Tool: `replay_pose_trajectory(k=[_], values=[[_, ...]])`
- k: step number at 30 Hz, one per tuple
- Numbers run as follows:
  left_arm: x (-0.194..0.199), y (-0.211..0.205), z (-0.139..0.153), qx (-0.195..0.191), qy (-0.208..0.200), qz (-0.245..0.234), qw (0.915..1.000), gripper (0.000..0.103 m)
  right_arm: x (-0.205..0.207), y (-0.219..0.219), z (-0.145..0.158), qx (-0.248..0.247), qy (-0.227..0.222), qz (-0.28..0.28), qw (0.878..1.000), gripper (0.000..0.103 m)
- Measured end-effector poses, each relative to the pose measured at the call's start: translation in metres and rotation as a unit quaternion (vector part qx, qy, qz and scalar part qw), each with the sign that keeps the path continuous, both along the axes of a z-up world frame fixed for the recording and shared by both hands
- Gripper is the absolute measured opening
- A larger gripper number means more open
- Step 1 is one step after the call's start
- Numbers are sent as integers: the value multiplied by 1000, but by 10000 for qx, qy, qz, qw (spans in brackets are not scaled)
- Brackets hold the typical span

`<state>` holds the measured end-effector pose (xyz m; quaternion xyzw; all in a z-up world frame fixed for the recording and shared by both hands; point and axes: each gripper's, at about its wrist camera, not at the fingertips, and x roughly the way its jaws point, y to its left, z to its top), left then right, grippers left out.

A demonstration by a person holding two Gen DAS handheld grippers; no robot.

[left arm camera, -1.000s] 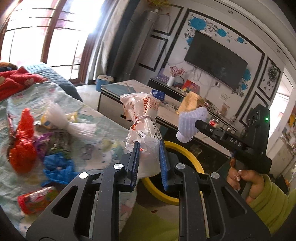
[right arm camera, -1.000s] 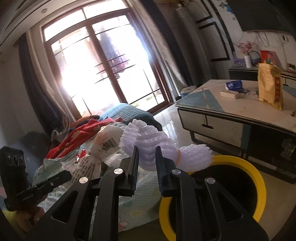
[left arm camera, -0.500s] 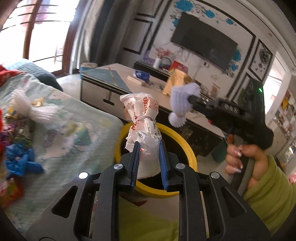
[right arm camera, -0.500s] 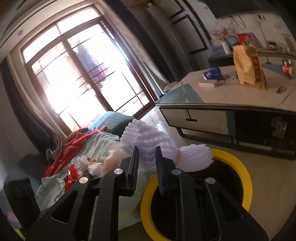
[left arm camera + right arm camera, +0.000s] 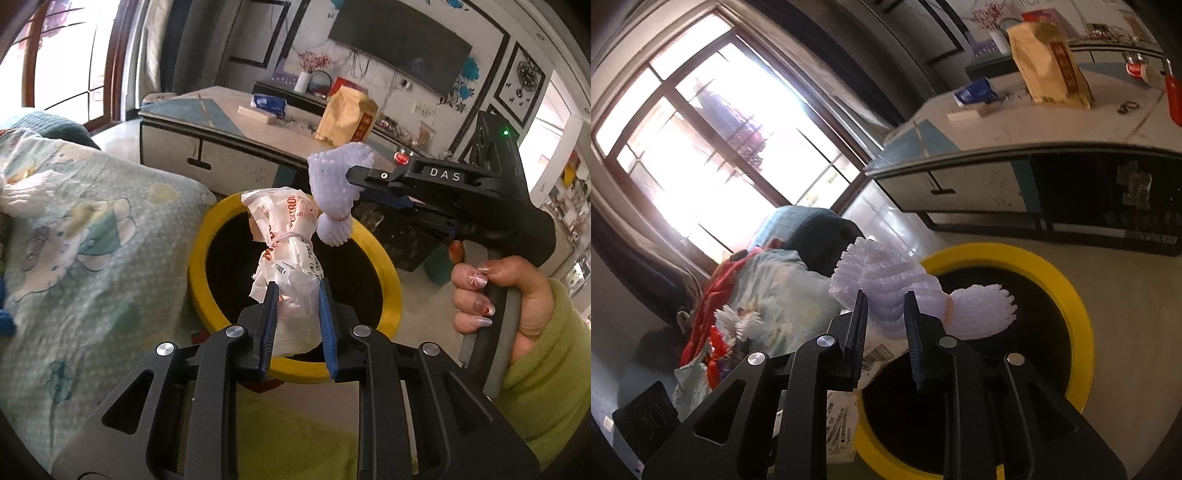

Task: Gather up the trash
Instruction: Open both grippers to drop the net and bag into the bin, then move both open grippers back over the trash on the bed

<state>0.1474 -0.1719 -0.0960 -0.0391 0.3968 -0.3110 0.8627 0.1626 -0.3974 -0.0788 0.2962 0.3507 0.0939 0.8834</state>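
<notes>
My left gripper [image 5: 295,295] is shut on a tied white plastic bag [image 5: 288,251] with red print and holds it over the yellow-rimmed bin [image 5: 384,266]. My right gripper [image 5: 884,302] is shut on a pale purple foam net [image 5: 916,299] and holds it over the same bin [image 5: 1067,284]. In the left wrist view the right gripper [image 5: 354,173] comes in from the right with the foam net [image 5: 334,192] just beyond the bag. The bag also shows below the net in the right wrist view [image 5: 842,421].
A bed with a light patterned sheet [image 5: 85,236] lies left of the bin, with a white foam net [image 5: 22,192] and other litter [image 5: 720,343] on it. A low table [image 5: 236,125] with a brown paper bag [image 5: 347,118] stands behind the bin.
Both grippers have moved from beside the bed to above the bin, each still holding its item. The bag and the foam net now hang close together over the opening.
</notes>
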Motion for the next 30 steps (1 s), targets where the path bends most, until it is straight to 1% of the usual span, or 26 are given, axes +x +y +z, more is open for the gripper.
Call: replay_pose_trajectory(k=[1, 3, 4, 5, 7, 8, 9, 11, 13, 14, 15, 16, 18, 19, 22, 27, 30], values=[[4, -2, -2, -7, 45, -1, 10000, 19, 1, 0, -1, -22, 40, -20, 10000, 23], [7, -6, -4, -24, 54, -15, 10000, 23, 2, 0, -4, -123, 88, -57, 9999, 28], [5, -8, -4, -31, 15, -8, 10000, 30, 2, 0, -5, -173, 102, -83, 9998, 29], [5, -8, -3, -62, 2, -2, 10000, 33, 2, 0, -5, -209, 107, -110, 9997, 32], [5, -4, -2, -121, 4, 77, 9999, 46, 2, -1, -7, -304, 127, -185, 9993, 37], [5, -3, -1, -149, -7, 111, 9998, 48, 3, -3, -8, -339, 139, -207, 9991, 40], [5, 0, 1, -166, -33, 149, 9997, 50, 3, -4, -9, -371, 140, -234, 9989, 41], [2, 8, 5, -189, -136, 278, 9993, 57, 4, -4, -9, -476, 137, -258, 9984, 41], [0, 15, 9, -248, -177, 411, 9987, 67, 3, -2, -8, -610, 89, -288, 9977, 44], [-2, 20, 12, -278, -218, 492, 9982, 68, 2, 0, -6, -654, 58, -281, 9974, 46], [-3, 23, 13, -285, -250, 544, 9978, 74, 2, 2, -4, -702, 25, -286, 9971, 47], [-5, 28, 16, -290, -304, 621, 9972, 82, 1, 4, -2, -745, -9, -287, 9968, 48], [-8, 34, 21, -302, -400, 719, 9961, 87, -2, 10, 4, -855, -118, -265, 9959, 52], [-9, 38, 24, -302, -454, 786, 9954, 88, -3, 13, 7, -931, -186, -243, 9952, 52], [-12, 49, 32, -308, -561, 955, 9934, 91, -7, 23, 15, -1070, -311, -189, 9936, 60], [-17, 65, 46, -261, -813, 1229, 9887, 92, -12, 40, 26, -1195, -487, -16, 9916, 64], [-19, 78, 53, -261, -951, 1395, 9853, 92, -15, 53, 33, -1243, -592, 143, 9904, 65]])
